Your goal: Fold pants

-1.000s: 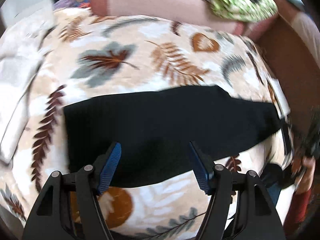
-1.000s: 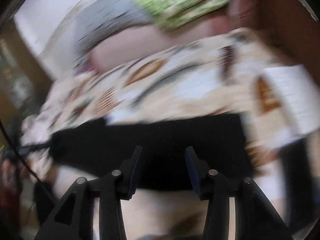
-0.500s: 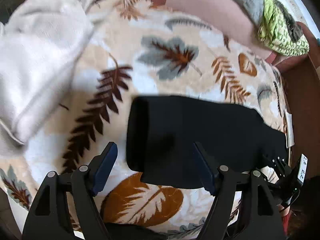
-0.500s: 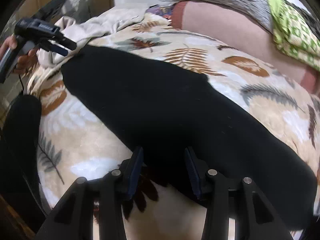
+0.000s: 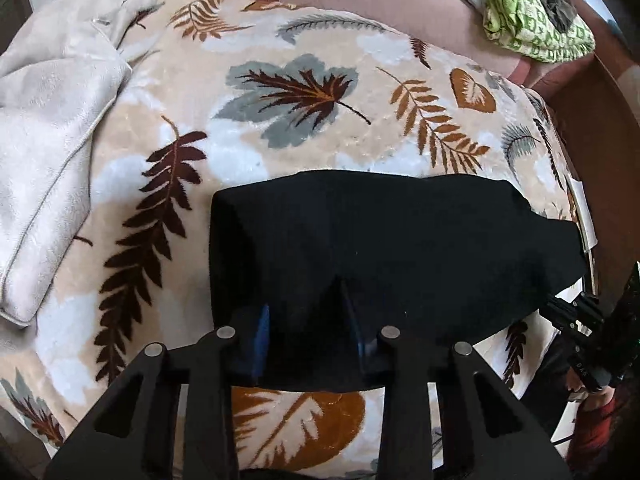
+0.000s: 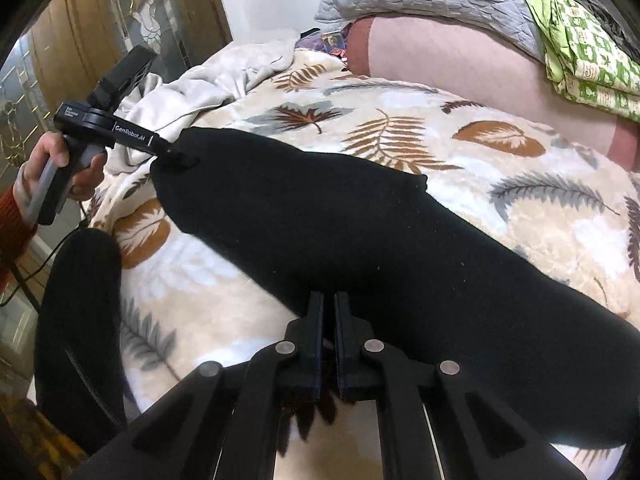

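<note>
Black knit pants (image 5: 400, 248) lie mid-frame on the leaf-print fleece blanket (image 5: 280, 120). We find both grippers just closed, left gripper (image 5: 306, 320) and right gripper (image 6: 328, 312) each clamped on the near hem. Next: lift and carry it across evenly.

Both grippers are matte black, with triangular cut-outs in the linkage arms and silver round pivot pins at the joints. The left gripper (image 5: 306, 320) carries blue pads (image 5: 262, 330) on the inner finger faces. The right gripper (image 6: 328, 312) has flat black fingers. Seen from the right wrist view, the left unit bears white "GenRobot.AI" lettering and a grey-and-black handle, trailing a black cable. The person's left hand (image 6: 60, 160) emerges from a ribbed orange-red knit sleeve (image 6: 14, 220).
</note>
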